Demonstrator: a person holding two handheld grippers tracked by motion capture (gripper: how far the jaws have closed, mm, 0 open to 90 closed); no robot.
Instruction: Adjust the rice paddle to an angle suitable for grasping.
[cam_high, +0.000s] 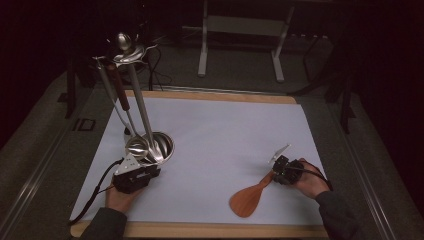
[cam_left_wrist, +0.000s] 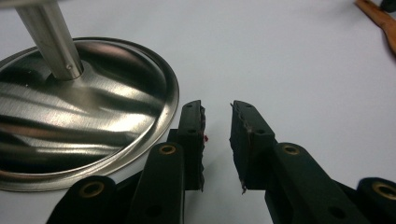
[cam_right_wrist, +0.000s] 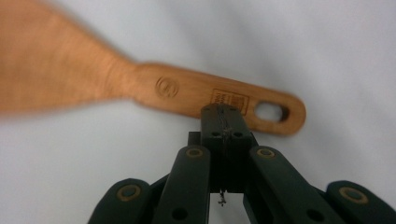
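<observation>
Looking down from the high view, the wooden spatula (cam_high: 248, 198) lay flat on the white sheet (cam_high: 220, 135), well apart from the utensil stand (cam_high: 150, 145) where other utensils already hung; hanging it remained undone. In the left gripper view, the left gripper (cam_left_wrist: 217, 126) stood spread and empty beside the stand's base (cam_left_wrist: 70, 116). In the right gripper view, the right gripper (cam_right_wrist: 223, 114) was pressed together at the spatula's handle (cam_right_wrist: 224, 98); a secure pinch could not be confirmed.

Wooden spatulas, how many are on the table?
1. The wooden spatula lies on the white sheet near the right gripper. The utensils hanging on the metal rack at the left look metal, not wooden spatulas.
</observation>
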